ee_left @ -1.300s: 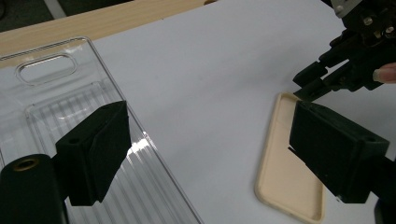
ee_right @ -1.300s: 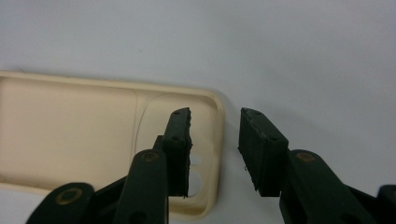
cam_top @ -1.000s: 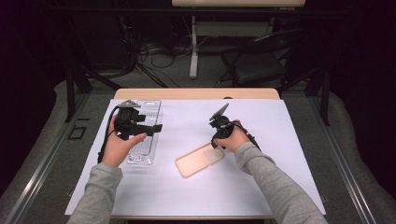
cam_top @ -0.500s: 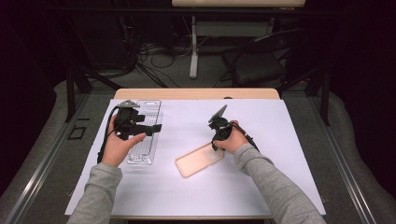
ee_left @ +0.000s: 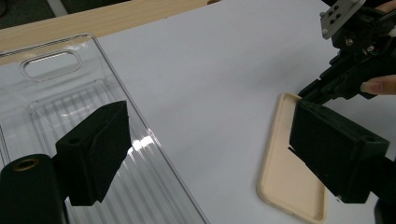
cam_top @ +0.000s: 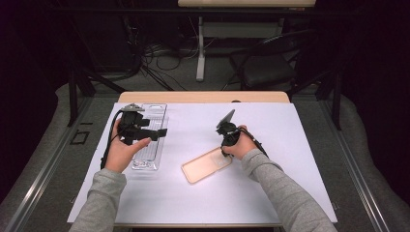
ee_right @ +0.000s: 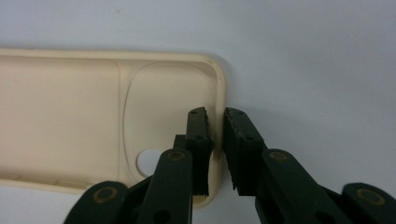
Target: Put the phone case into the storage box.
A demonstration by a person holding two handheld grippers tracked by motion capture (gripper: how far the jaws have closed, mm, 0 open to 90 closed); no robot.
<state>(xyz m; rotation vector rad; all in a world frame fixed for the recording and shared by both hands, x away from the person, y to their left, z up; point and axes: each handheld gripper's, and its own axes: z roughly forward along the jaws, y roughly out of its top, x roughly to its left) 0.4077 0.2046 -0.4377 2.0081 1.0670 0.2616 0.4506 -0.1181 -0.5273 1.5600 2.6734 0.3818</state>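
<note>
Jaws spread wide and empty, your left gripper waits over the clear plastic tray at the left of the white mat. To the right, your right gripper has just been closing astride the short end wall of the cream phone case lying open side up. With so thin an edge pinched, the case could well slip or twist free as you lift.

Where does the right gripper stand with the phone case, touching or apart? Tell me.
Touching. In the right gripper view, the right gripper has just been closing its jaws over the end wall of the phone case, one jaw inside, one outside.
</note>
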